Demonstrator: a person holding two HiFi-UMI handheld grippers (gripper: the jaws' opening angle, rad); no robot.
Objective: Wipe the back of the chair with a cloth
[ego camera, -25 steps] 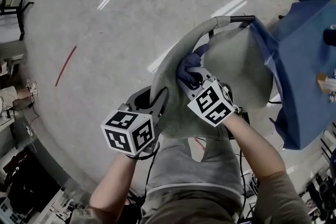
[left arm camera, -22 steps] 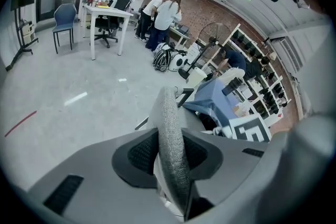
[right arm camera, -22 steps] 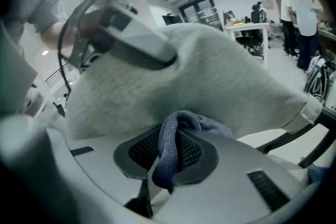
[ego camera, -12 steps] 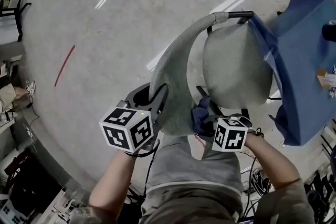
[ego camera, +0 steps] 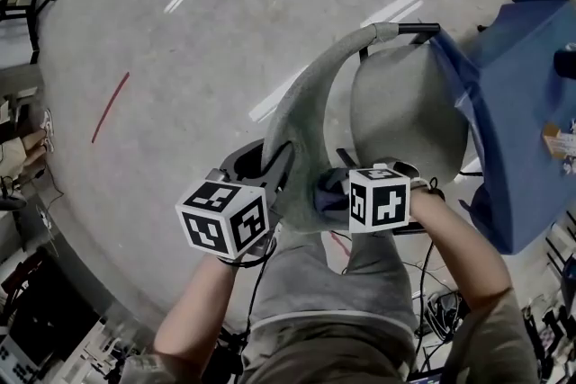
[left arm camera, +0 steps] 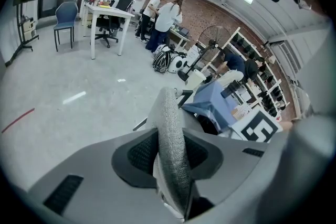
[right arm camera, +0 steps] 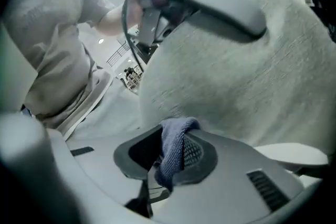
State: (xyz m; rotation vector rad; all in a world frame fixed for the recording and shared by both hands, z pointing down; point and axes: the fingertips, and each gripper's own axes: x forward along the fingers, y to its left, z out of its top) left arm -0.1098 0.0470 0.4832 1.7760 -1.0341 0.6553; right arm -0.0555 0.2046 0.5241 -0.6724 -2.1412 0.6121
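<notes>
My right gripper (ego camera: 340, 193) has slid down the chair back (ego camera: 304, 117) toward me, its jaws clamped on the blue cloth (right arm camera: 174, 147). My left gripper (left arm camera: 170, 162) pinches the back's near edge. From the cloth, the back's long axis runs toward 1 o'clock.

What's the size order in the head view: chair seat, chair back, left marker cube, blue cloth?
1. chair seat
2. chair back, seen edge-on
3. left marker cube, enlarged by nearness
4. blue cloth, only partly visible
</notes>
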